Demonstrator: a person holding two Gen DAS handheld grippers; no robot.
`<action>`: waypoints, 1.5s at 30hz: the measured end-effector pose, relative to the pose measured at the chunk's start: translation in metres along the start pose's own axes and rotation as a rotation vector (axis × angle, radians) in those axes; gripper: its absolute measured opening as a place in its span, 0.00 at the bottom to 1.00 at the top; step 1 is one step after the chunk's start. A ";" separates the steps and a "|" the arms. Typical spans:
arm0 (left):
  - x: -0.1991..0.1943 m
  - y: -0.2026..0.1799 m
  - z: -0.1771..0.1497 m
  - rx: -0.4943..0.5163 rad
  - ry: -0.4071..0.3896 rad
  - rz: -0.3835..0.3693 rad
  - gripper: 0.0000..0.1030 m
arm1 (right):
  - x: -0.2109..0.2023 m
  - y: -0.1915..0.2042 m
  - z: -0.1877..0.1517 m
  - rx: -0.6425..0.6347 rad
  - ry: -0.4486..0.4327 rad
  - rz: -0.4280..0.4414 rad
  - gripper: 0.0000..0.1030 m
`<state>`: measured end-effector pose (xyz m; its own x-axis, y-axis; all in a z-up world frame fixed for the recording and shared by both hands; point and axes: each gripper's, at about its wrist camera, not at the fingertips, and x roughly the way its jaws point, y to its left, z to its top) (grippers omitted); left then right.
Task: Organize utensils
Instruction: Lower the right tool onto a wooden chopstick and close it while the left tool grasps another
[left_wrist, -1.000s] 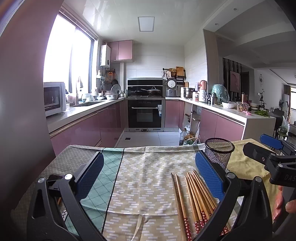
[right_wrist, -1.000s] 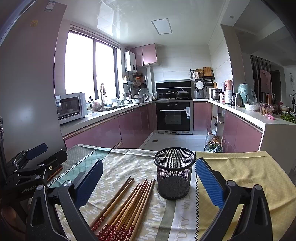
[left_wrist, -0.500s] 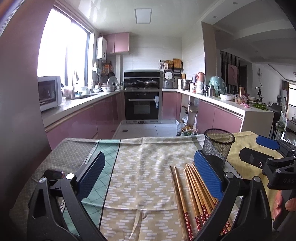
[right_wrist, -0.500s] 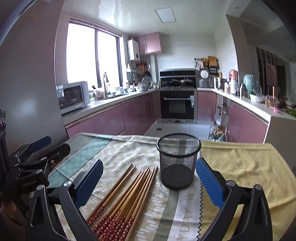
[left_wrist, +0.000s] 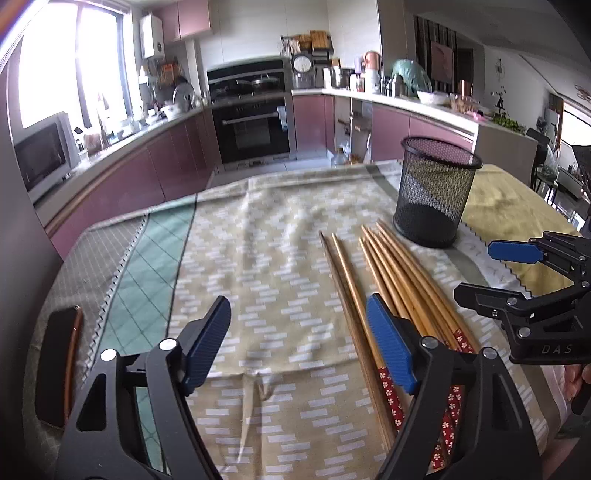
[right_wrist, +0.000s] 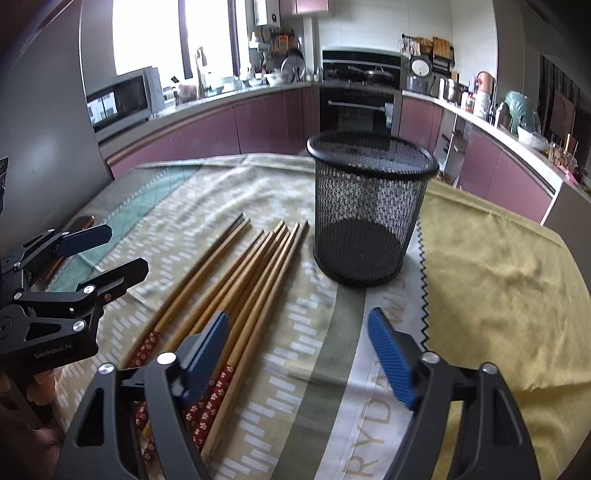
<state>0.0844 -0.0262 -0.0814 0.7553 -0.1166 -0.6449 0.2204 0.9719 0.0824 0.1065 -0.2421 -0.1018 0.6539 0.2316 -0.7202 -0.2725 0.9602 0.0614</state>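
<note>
Several wooden chopsticks (left_wrist: 388, 280) with red patterned ends lie side by side on the patterned cloth; they also show in the right wrist view (right_wrist: 236, 284). A black mesh cup (left_wrist: 434, 192) stands upright and empty just beyond their tips, also seen in the right wrist view (right_wrist: 369, 210). My left gripper (left_wrist: 299, 343) is open and empty, its right finger over the leftmost chopsticks. My right gripper (right_wrist: 299, 354) is open and empty, its left finger over the rightmost chopsticks, the cup ahead of it.
A dark phone (left_wrist: 55, 365) lies at the table's left edge. A yellow cloth (right_wrist: 498, 280) covers the table's right side. The right gripper shows in the left wrist view (left_wrist: 517, 273), the left gripper in the right wrist view (right_wrist: 99, 254). Kitchen counters lie beyond.
Both grippers have tilted down and moved closer to the table and chopsticks. Both stay open.
</note>
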 end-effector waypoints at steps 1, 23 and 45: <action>0.006 0.001 0.001 -0.005 0.021 -0.017 0.69 | 0.002 0.000 -0.001 0.002 0.013 0.008 0.67; 0.058 -0.008 0.010 0.020 0.159 -0.111 0.57 | 0.025 0.001 0.009 -0.017 0.113 0.020 0.49; 0.083 -0.008 0.028 -0.005 0.221 -0.158 0.10 | 0.042 -0.005 0.024 0.000 0.151 0.102 0.09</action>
<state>0.1628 -0.0499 -0.1140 0.5583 -0.2199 -0.8000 0.3216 0.9462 -0.0356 0.1526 -0.2337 -0.1158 0.5098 0.3017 -0.8057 -0.3317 0.9330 0.1395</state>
